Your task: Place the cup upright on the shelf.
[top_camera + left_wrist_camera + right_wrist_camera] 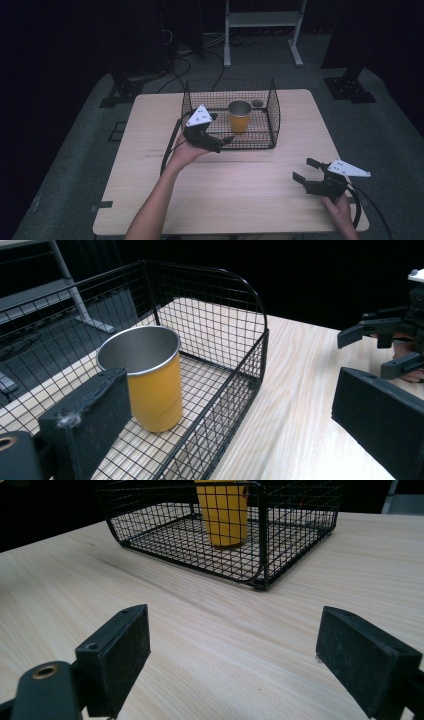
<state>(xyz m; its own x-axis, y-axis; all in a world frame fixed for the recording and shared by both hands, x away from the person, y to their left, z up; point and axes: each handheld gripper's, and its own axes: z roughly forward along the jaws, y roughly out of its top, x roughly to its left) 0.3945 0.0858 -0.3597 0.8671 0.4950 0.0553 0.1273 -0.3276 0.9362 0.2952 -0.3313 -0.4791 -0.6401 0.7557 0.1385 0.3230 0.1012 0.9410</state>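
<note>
While the yellow cup (239, 116) stood upright inside the black wire basket (272, 117), its long axis ran straight up and down, with the steel-lined mouth facing the ceiling and its base flat on the basket's mesh floor. It sat roughly mid-basket in the high view, closer to the back wall than the front. In the left gripper view the cup (148, 376) rose just beyond the near jaw, the basket's front wall (235, 390) running between the two jaws. The left gripper (216, 141) hovered at the basket's front left corner, jaws spread wide with nothing between them, pointing toward the basket's front rim; the left hand (186, 151) cradled it from below, palm up, forearm angling in from the bottom edge. Over on the near right of the wooden table (150, 170), the right gripper (305, 170) was held low, well apart from the basket, jaws parted and empty, aimed leftward across the tabletop, the right hand (341, 207) gripping it from behind. In the right gripper view both jaws framed bare table, with the basket (300, 525) and cup (223, 512) beyond.
</note>
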